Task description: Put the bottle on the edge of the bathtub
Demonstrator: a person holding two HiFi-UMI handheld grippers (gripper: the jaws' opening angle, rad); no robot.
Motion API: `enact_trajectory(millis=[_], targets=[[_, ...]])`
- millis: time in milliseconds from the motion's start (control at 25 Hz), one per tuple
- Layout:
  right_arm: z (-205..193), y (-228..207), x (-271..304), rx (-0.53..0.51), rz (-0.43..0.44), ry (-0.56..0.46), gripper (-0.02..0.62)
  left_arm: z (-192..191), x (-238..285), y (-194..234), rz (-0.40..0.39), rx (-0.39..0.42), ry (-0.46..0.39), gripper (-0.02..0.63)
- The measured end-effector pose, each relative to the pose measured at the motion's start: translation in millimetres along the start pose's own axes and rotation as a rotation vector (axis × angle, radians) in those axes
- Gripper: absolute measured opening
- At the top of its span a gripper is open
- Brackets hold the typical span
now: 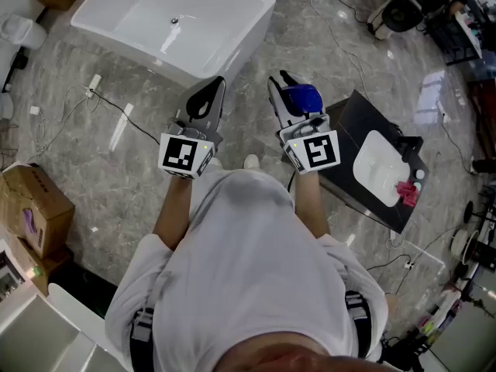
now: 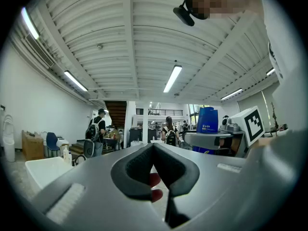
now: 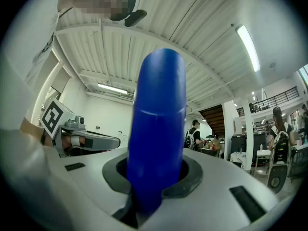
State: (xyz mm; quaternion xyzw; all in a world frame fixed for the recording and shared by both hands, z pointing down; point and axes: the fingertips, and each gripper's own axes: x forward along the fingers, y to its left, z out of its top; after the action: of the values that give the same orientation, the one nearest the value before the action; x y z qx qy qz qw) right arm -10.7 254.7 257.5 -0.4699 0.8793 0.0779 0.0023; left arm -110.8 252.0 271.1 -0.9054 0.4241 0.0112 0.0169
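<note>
My right gripper [image 1: 293, 91] is shut on a blue bottle [image 1: 303, 99], held in front of my body above the grey marble floor. In the right gripper view the bottle [image 3: 159, 124] stands up between the jaws and fills the middle. My left gripper [image 1: 217, 85] is beside it on the left, shut and empty, its tips touching [image 2: 153, 146]. From the left gripper view the bottle [image 2: 207, 121] shows at the right. The white bathtub [image 1: 232, 49] stands ahead and to the left, its near rim a short way beyond both grippers.
A black table [image 1: 350, 122] with a white basin [image 1: 380, 169] and a red item [image 1: 408, 193] is at my right. A cardboard box [image 1: 31, 208] sits at the left. Cables [image 1: 105, 103] run over the floor near the tub. People [image 2: 97, 129] stand far off.
</note>
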Motion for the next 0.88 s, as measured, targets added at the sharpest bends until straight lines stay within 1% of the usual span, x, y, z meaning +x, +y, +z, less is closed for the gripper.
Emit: enact_trajectory(millis=[240,480,680,880], targets=[[-5.1,-8.0,-2.9,0.013,-0.006,-0.007,0.096,-3.6,7.6,-3.9,-0.001,0.008,0.003,-0.005],[-13.8,-20.2,-5.3,0.019,-0.006,0.009,0.097,-10.6,18.3,-5.8,0.004,0.013,0.016,-0.005],[-19.9,-37.3,-13.2,0.029,0.008,0.008,0.097,-17.4,32.3,-23.9,0.003,0.026,0.031,-0.005],[-30.4,-53.1,-19.9,0.047,0.036,0.011,0.097,-21.5,48.4,-37.2,0.022,0.040,0.046,-0.005]])
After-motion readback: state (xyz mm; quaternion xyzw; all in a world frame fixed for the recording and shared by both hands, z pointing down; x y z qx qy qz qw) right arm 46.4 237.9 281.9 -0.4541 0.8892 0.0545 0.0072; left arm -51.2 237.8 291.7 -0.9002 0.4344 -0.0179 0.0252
